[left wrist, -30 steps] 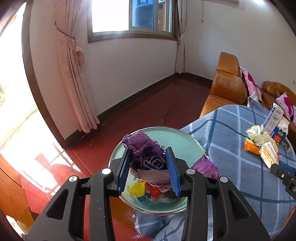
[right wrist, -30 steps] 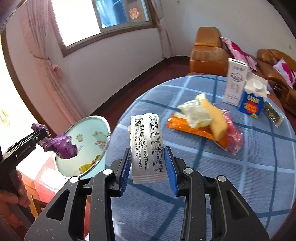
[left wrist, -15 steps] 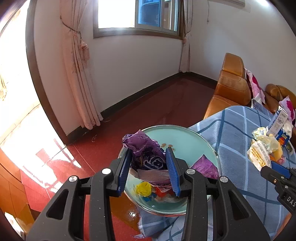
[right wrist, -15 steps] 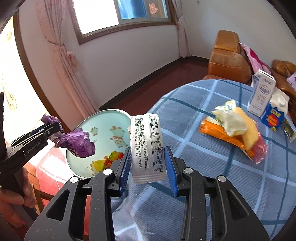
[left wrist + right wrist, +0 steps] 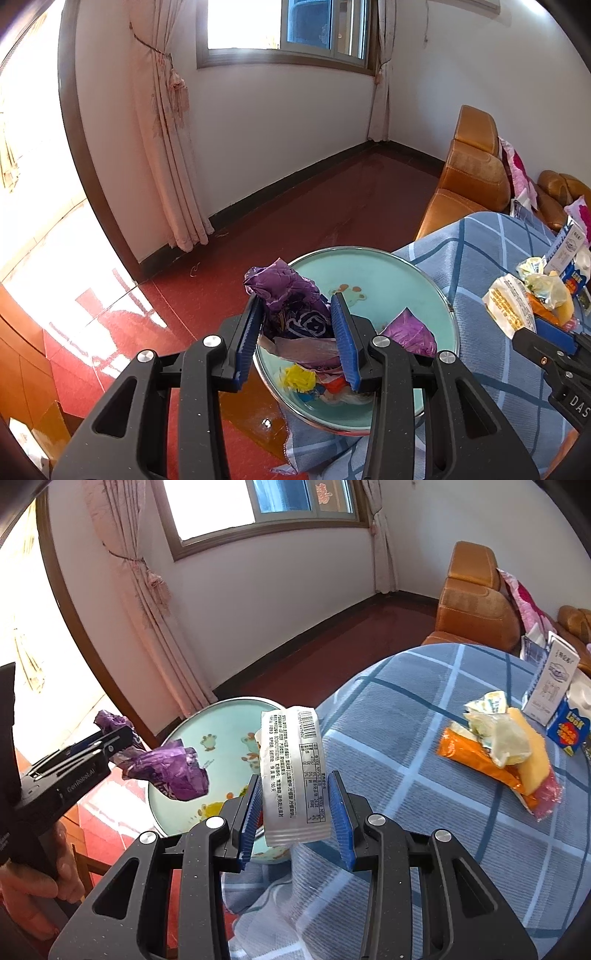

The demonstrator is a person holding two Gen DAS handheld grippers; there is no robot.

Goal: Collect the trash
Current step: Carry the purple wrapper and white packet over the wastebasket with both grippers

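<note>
Crumpled purple foil wrapper (image 5: pixel 291 306) clamped in left claw (image 5: pixel 297 341), hanging over round pale-green metal basin (image 5: pixel 388 280) at worktop (image 5: pixel 424 775) edge. White printed snack packet (image 5: pixel 293 771) gripped upright in right claw (image 5: pixel 295 816), basin at its 10 o'clock. Orange-yellow wrapper pile (image 5: pixel 506 753) at 2 o'clock on blue plaid cloth, apart.

Bright daylight from window (image 5: pixel 284 33), blown-out glare left, fisheye-bent edges, sharp focus
</note>
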